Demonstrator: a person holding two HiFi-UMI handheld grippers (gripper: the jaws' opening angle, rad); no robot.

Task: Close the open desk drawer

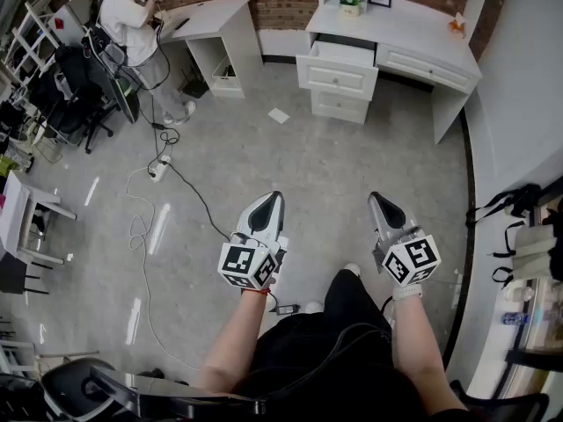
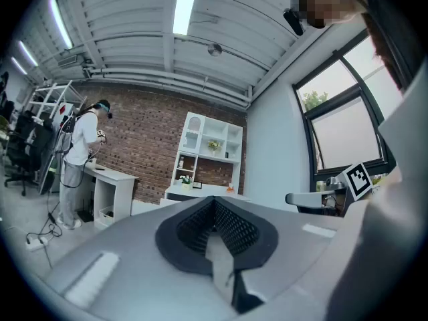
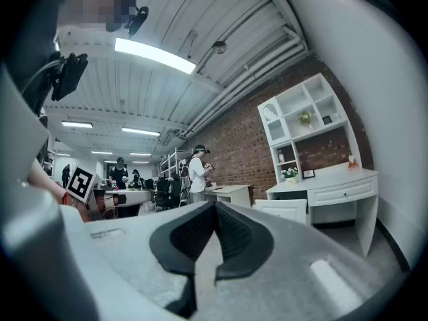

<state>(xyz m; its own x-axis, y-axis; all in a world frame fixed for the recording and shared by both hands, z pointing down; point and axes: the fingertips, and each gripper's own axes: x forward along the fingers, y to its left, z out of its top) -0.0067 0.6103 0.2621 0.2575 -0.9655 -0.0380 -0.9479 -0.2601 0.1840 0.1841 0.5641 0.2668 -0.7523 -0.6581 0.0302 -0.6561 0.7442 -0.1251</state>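
The left tool has its jaws pressed together with nothing between them, and the right tool is closed and empty in the same way. Both are held side by side above the grey floor. The drawer stands pulled out under the left end of the white tabletop at the brick wall, well apart from both tools. A person stands far to the left of it.
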